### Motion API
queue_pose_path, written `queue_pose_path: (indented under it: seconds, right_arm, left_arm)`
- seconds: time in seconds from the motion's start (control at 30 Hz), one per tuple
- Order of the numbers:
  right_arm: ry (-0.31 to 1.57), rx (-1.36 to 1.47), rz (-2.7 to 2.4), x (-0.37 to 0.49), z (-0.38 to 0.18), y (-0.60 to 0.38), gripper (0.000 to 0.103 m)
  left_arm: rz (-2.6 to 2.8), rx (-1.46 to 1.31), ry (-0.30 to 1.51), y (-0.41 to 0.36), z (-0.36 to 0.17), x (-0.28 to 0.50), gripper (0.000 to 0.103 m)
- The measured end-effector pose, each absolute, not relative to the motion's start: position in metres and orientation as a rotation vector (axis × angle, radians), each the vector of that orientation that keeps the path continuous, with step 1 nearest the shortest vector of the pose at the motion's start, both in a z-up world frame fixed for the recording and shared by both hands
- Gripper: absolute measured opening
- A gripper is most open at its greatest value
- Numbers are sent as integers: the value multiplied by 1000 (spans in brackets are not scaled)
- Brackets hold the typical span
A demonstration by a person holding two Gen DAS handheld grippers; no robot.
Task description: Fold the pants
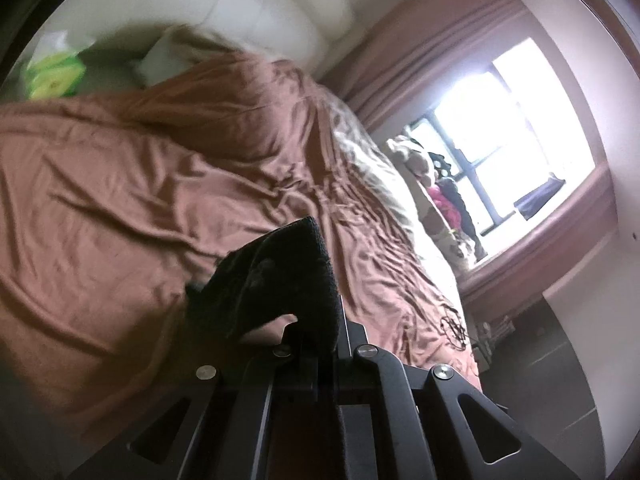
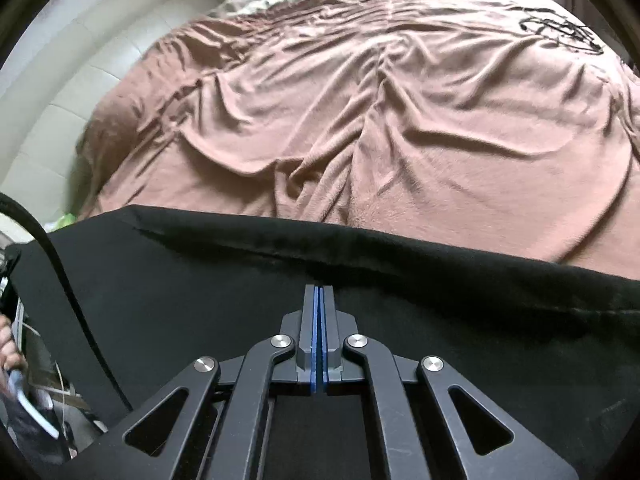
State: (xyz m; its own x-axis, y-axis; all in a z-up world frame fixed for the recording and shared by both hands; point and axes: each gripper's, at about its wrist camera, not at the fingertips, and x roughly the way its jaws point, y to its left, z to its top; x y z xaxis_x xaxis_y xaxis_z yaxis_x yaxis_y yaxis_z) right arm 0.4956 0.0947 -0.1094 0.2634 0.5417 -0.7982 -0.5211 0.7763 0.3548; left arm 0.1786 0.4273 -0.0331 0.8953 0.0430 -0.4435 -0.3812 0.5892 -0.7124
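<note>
The black pants hang in a wide sheet across the lower half of the right wrist view, their upper edge raised over the bed. My right gripper is shut, blue pads pressed together, with its tips pinching the cloth just below that edge. In the left wrist view, a bunched end of the black pants drapes over my left gripper and hides its fingertips. The jaws are shut on that cloth.
A wrinkled brown bedspread covers the bed under both grippers. A white padded headboard and a green package lie beyond it. A bright window with clothes piled on its sill is at the right. A black cable crosses the left.
</note>
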Motion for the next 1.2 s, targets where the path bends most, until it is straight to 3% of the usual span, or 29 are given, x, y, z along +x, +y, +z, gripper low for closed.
queue_pose_path:
  seconds: [0.13, 0.17, 0.2, 0.27, 0.47, 0.57, 1.2]
  right_arm:
    - [1055, 60, 737, 479, -93, 68, 5]
    - [1045, 72, 739, 474, -89, 61, 20]
    - [1028, 84, 742, 469, -84, 54, 45]
    - [975, 100, 744, 457, -74, 40, 70]
    - [930, 101, 772, 430, -53, 5, 71]
    - [916, 111, 778, 419, -45, -11, 79]
    - [783, 198, 709, 381, 2, -133, 79]
  left_arm:
    - [221, -857, 383, 409, -4, 187, 4]
    - [208, -845, 374, 404, 4, 190, 4]
    - [200, -838, 370, 400, 8, 191, 4]
    - [180, -813, 364, 389, 22, 196, 4]
    - [128, -750, 353, 362, 59, 211, 4]
    - [99, -721, 343, 346, 77, 217, 4]
    - [-90, -530, 364, 221, 165, 290, 4]
